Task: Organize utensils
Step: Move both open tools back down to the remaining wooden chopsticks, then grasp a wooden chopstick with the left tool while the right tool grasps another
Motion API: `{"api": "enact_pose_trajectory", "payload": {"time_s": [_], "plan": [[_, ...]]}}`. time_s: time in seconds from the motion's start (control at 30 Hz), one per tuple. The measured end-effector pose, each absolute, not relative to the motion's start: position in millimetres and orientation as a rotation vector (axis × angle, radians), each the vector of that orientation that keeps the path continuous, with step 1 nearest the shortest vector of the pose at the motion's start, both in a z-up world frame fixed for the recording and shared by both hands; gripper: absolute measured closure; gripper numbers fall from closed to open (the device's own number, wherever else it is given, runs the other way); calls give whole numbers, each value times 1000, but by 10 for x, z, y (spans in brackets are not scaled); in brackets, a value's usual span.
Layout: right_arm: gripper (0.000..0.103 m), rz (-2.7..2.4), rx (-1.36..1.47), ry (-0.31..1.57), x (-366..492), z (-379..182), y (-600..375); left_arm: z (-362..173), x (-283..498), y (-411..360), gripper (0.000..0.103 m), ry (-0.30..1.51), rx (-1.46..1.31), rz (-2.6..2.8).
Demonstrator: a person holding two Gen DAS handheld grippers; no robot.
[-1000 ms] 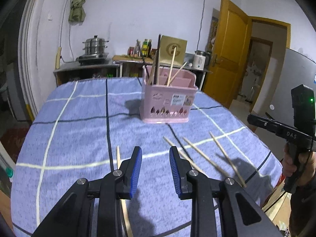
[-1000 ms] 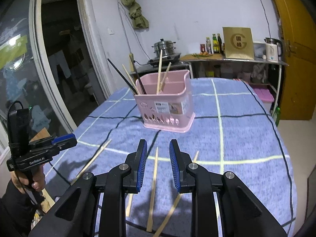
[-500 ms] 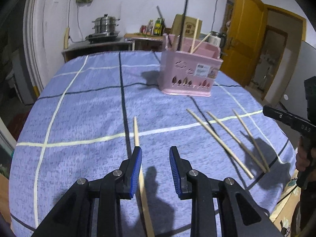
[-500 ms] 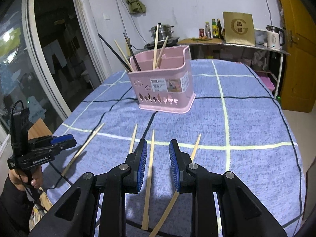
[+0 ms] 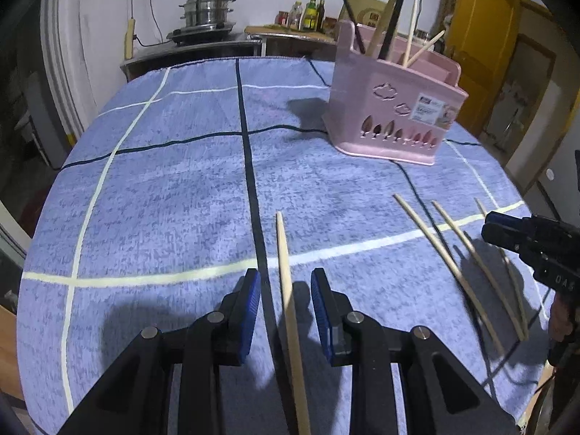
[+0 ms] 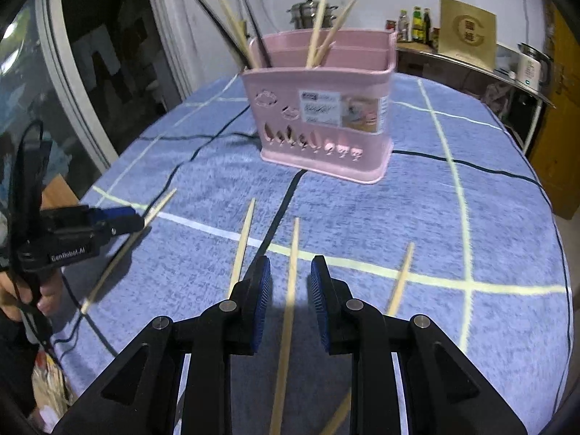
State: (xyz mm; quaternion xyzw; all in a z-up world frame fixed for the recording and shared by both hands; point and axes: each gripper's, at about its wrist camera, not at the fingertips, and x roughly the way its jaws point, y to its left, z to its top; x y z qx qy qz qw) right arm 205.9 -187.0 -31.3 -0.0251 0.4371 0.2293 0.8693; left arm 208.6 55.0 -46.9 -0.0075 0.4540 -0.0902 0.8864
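Note:
A pink utensil holder (image 5: 393, 108) (image 6: 322, 108) stands on the blue checked tablecloth with several chopsticks upright in it. My left gripper (image 5: 285, 301) is open, low over the cloth, with a wooden chopstick (image 5: 286, 279) lying between its jaws. My right gripper (image 6: 288, 293) is open, with another wooden chopstick (image 6: 291, 264) lying between its jaws. Two more chopsticks (image 6: 243, 243) (image 6: 400, 279) lie on either side of it. The left gripper also shows in the right wrist view (image 6: 119, 217), over its chopstick (image 6: 127, 246). The right gripper shows in the left wrist view (image 5: 507, 232).
The table edge (image 6: 558, 290) curves close on the right. Three chopsticks (image 5: 446, 261) lie on the cloth by the right gripper. A counter with a steel pot (image 5: 204, 7), bottles and a kettle stands behind. A yellow door (image 5: 478, 36) is at the right.
Both grippers have moved forward and down toward the cloth. Each now straddles a chopstick that earlier lay just beside its jaws. The holder looks nearer.

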Motion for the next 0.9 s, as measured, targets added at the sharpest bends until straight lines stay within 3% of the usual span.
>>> {"api": "enact_pose_trajectory", "payload": {"time_s": [0.73,0.9], "plan": [[80,447,-126,1002,2448,-527,-1627,-553,2425,367,75,974,84,-183],[91,431,-152,1003,2464,-533,-1598,-556,2422,286,88,972,106,-183]]}}
